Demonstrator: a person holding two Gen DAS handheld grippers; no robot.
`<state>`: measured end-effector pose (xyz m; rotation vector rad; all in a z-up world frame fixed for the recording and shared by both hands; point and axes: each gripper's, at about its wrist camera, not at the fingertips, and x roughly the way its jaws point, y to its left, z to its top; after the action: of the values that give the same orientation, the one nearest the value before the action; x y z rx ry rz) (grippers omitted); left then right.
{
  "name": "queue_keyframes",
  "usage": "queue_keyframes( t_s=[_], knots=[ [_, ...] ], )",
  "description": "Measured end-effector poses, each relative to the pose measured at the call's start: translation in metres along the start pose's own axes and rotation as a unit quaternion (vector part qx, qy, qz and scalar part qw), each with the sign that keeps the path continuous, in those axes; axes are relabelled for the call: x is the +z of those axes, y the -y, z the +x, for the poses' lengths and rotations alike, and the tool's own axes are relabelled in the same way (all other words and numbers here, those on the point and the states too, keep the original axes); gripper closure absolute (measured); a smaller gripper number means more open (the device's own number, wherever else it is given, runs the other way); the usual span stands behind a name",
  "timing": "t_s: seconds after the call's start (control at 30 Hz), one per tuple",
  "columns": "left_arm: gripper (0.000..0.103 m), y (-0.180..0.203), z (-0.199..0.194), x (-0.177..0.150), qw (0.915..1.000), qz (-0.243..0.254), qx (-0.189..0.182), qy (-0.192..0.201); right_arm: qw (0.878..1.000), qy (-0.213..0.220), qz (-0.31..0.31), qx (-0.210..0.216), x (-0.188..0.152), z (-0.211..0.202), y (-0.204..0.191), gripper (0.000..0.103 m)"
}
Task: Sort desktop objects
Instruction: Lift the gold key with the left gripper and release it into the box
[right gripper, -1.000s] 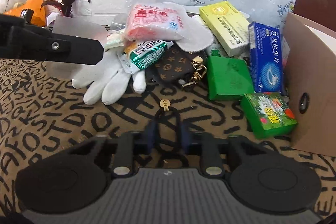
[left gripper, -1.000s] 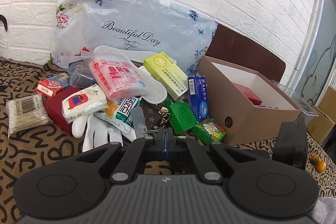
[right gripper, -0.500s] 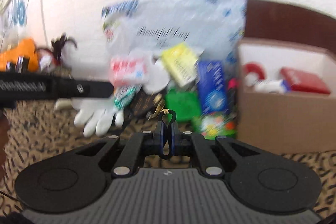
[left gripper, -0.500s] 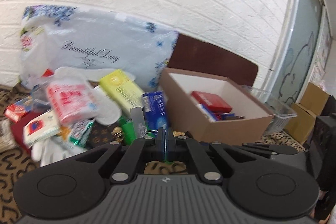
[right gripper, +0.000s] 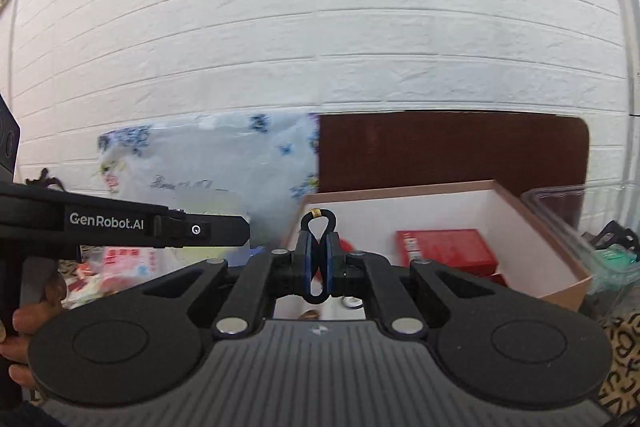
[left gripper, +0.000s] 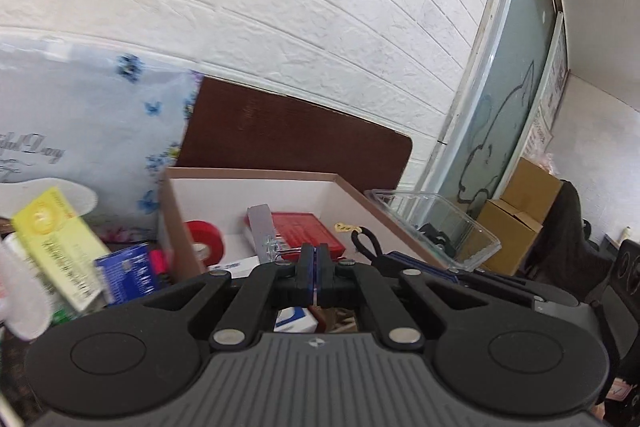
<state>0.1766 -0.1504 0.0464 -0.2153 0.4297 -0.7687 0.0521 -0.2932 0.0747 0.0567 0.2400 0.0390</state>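
Observation:
My left gripper (left gripper: 316, 251) is shut on a grey nail clipper on a key ring (left gripper: 264, 233), held above the near edge of the open cardboard box (left gripper: 176, 223). My right gripper (right gripper: 317, 247) is shut on a black hair tie with a gold band (right gripper: 318, 223), held in front of the same box (right gripper: 532, 223). The box holds a red flat box (right gripper: 444, 247), a red tape roll (left gripper: 204, 233) and small white items. The left gripper's arm (right gripper: 120, 225) shows at the left of the right wrist view.
A clear plastic tray (left gripper: 436, 223) sits right of the box. A yellow box (left gripper: 60, 243), a blue box (left gripper: 128, 275) and a floral bag (left gripper: 80, 139) lie to the left. A brown board (right gripper: 448, 151) leans on the white brick wall. Cardboard cartons (left gripper: 516, 211) stand at far right.
Both grippers rose from the patterned cloth and moved right to the cardboard box, the left carrying the nail clipper and the right carrying the hair tie.

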Motion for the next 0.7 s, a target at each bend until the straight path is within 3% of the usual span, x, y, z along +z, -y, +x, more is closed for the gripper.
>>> queue_keyframes(
  t_s=[0.27, 0.43, 0.47, 0.5, 0.57, 0.63, 0.67, 0.7],
  knots=[
    [0.103, -0.018, 0.077, 0.007, 0.9985, -0.002, 0.003, -0.054, 0.999, -0.047, -0.003, -0.026, -0.002, 0.059, 0.046, 0.098],
    [0.103, -0.029, 0.101, 0.006, 0.9973, 0.003, 0.019, -0.071, 0.996, -0.082, 0.006, -0.026, -0.009, 0.096, 0.060, 0.098],
    [0.099, -0.031, 0.101, 0.007, 0.9975, 0.002, 0.023, -0.067, 0.996, -0.087, 0.005, -0.026, -0.010, 0.102, 0.061, 0.098],
    [0.091, -0.032, 0.101, 0.007, 0.9977, 0.000, 0.021, -0.064, 0.995, -0.094, 0.004, -0.024, -0.011, 0.107, 0.061, 0.095],
    [0.033, -0.034, 0.098, 0.009, 0.9981, -0.006, 0.022, -0.056, 0.994, -0.112, 0.006, -0.014, -0.011, 0.116, 0.064, 0.093],
    [0.012, -0.032, 0.093, 0.010, 0.9988, -0.003, 0.039, -0.030, 0.992, -0.123, 0.002, -0.007, -0.012, 0.119, 0.064, 0.092],
    [0.010, -0.031, 0.090, 0.010, 0.9989, 0.002, 0.044, -0.017, 0.992, -0.123, -0.004, -0.007, -0.012, 0.118, 0.063, 0.089],
    [0.009, -0.030, 0.088, 0.011, 0.9988, 0.007, 0.046, -0.012, 0.992, -0.122, -0.010, -0.011, -0.011, 0.117, 0.061, 0.072]
  ],
)
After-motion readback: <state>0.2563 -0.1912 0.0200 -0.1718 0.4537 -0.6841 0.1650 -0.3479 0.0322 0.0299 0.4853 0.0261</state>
